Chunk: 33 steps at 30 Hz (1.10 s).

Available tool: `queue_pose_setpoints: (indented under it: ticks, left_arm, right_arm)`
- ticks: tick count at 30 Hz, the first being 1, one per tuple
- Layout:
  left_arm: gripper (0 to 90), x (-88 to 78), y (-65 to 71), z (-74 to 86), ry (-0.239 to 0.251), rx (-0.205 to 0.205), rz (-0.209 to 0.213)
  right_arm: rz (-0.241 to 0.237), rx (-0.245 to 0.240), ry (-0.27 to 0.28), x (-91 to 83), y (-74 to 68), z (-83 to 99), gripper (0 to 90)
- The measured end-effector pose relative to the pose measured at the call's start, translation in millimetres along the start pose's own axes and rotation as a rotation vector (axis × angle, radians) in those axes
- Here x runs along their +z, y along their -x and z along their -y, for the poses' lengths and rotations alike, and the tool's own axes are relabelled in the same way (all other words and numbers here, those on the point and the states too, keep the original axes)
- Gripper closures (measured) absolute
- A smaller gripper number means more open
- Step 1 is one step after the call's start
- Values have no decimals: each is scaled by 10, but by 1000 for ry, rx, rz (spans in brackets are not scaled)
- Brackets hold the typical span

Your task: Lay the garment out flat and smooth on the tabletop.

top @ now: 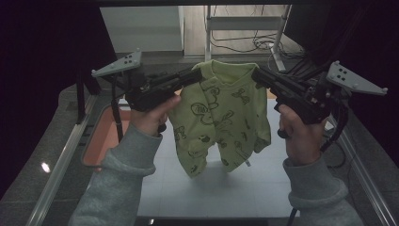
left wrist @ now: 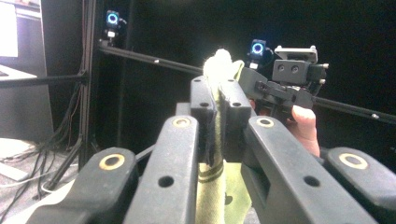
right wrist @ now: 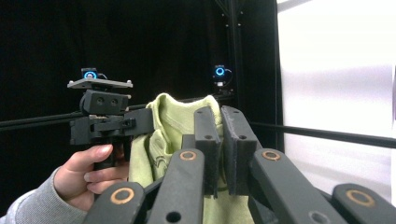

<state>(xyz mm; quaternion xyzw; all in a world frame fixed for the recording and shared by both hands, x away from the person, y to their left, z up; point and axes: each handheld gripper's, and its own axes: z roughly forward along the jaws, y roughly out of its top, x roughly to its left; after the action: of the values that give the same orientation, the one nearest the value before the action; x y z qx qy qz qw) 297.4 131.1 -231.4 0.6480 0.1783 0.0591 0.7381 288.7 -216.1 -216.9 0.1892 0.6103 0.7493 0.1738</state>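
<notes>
While hung above table (top: 221,193), green garment (top: 221,117) spans between left tool (top: 196,74) and right tool (top: 256,75), both clamped on shoulders.

Dim, dark surroundings, soft close-up blur.

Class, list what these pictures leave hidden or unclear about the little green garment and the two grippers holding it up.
- Garment, high view: its back faces away; its folded lower part hides one leg.
- Left gripper, left gripper view: the jaws cover the pinched cloth.
- Right gripper, right gripper view: the jaws cover the garment edge they clamp.
- Orange tray, high view: a sleeve hides part.
</notes>
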Motion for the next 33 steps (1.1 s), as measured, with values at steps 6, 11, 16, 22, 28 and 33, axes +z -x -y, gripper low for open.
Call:
queue_pose_setpoints:
  ticks: [6, 11, 16, 22, 28, 33]
  left_arm:
    - [860, -82, 141, -82, 19, 26, 15]
    - [859, -145, 227, -80, 26, 28, 33]
    - [859, -141, 194, 6, 19, 14, 35]
    - [858, -57, -30, 257, -20, -48, 14]
    - [858, 8, -228, 542, -54, -114, -6]
    - [857, 31, -330, 708, -80, -146, -26]
  right_arm:
    - [-22, -39, 22, -29, -176, -124, 859]
    - [-34, -54, 31, -65, -293, -156, 859]
    - [-30, -55, 25, -92, -322, -92, 859]
    - [14, -2, -5, -104, -164, 201, 859]
    - [41, 67, -60, -123, -4, 550, 859]
    - [56, 107, -90, -128, 84, 742, 859]
